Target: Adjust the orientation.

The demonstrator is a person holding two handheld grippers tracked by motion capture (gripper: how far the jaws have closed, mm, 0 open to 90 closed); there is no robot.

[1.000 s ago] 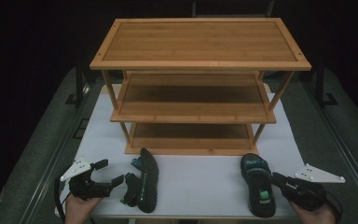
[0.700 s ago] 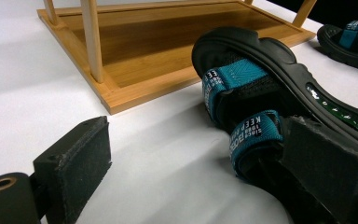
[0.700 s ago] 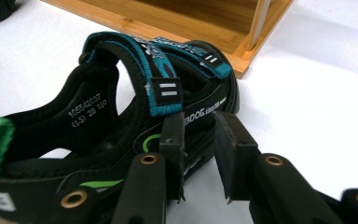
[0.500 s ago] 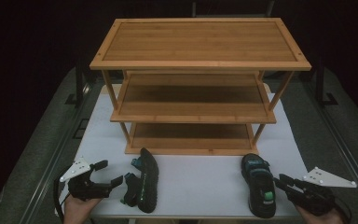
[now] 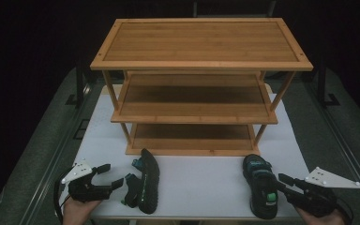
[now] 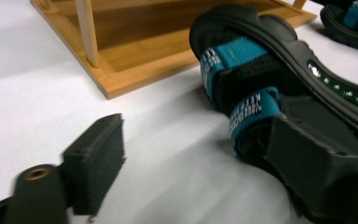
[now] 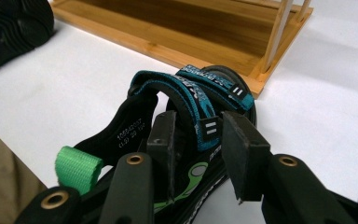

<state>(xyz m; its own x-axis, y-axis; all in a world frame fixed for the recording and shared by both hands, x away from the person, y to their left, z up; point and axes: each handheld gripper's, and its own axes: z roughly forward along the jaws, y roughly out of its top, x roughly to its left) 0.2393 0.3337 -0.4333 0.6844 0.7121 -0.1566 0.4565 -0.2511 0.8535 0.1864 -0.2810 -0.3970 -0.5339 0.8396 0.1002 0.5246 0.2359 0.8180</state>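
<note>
Presently on the white tabletop (image 5: 201, 173), in front of a three-tier wooden shoe rack (image 5: 199, 84): two black sandals with teal straps.

Left sandal (image 5: 146, 180): tipped on its side, sole edge up, near the rack's bottom shelf. The left hand-held gripper (image 5: 115, 176) lies low at its strap side; one jaw touches the heel end, the other stands clear over bare tabletop, and the jaws have just been closing, not yet clamped on the sandal.

Right sandal (image 5: 261, 190): upright on its sole, toe toward the rack, green heel loop nearest the person. The right hand-held gripper (image 7: 198, 140) reaches in from the sandal's outer side; its jaws straddle a teal strap, have just been opening, and show a gap on either side.
</note>
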